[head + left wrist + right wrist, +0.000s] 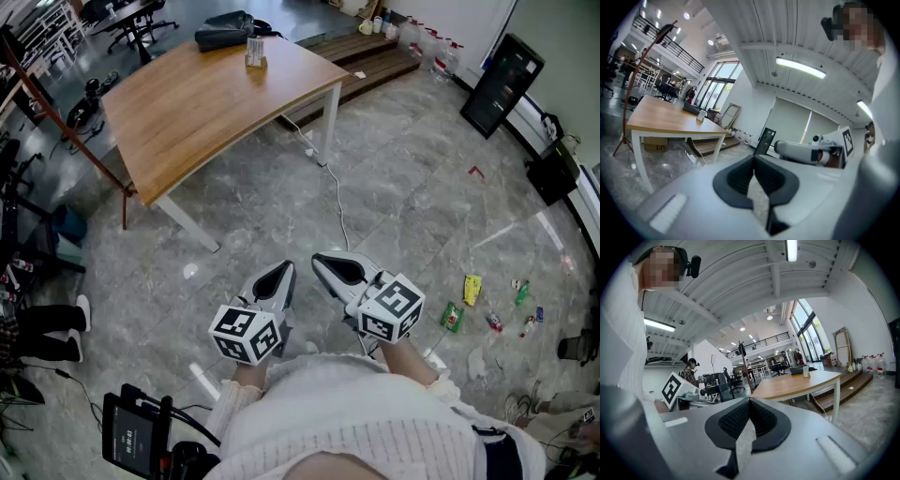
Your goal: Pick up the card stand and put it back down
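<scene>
Your left gripper [285,270]: fingers [735,177] together, tips meeting, nothing between them. Your right gripper [319,262]: fingers [735,420] likewise closed tip to tip, nothing held. Position of both: side by side, near each other but apart, held out in front of your white knit sleeves [319,403] over the grey marbled floor [412,206], tips aimed towards the desk [202,108]. Card stand [255,52]: upright on the far part of that wooden desk, near its far edge, well apart from both grippers; it shows small in the left gripper view [700,116] and in the right gripper view [806,371]. Just beside it, towards the far edge: one black bag [225,30]. Desk frame: white legs; one white cable [338,202] trails across the floor from near the leg closest to you. Floor at your right: scattered small wrappers [472,289], green and yellow among them. Beyond the desk: a low wooden platform [367,54] with bottles [433,42] standing by it, and a black panel [502,84] leaning by the wall. Lower left, close to you: a dark tablet-like device [136,433].
</scene>
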Motion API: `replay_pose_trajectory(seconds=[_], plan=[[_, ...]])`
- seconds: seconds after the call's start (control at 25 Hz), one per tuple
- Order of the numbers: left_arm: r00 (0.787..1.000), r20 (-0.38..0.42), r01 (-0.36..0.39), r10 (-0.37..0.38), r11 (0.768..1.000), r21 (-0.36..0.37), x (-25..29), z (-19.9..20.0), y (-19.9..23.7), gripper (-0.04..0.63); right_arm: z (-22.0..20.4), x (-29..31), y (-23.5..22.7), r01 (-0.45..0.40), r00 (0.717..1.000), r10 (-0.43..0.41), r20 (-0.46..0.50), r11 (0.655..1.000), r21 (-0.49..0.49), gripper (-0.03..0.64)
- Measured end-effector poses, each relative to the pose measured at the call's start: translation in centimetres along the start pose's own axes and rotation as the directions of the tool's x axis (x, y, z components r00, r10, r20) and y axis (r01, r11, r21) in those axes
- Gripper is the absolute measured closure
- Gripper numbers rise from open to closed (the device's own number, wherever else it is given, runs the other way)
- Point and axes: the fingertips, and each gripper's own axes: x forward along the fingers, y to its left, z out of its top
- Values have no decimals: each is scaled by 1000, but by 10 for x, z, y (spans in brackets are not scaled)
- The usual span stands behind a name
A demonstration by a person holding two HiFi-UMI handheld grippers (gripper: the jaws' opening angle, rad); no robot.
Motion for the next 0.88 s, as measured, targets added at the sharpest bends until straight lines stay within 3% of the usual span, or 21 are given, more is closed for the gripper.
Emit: replay_pose_trajectory(seconds=[0.2, 0.64, 0.88], plan=[[999, -22, 43, -42, 998, 37, 39, 18, 26, 588, 8, 40, -33, 37, 999, -37, -8, 999, -13, 618], [996, -26, 85, -82, 988, 130, 134, 119, 146, 587, 79, 170, -143, 109, 993, -108, 50, 994, -19, 618], [993, -54, 110, -104, 988, 112, 170, 133, 188, 588, 80, 218, -177, 109, 994, -110, 21, 994, 26, 618]])
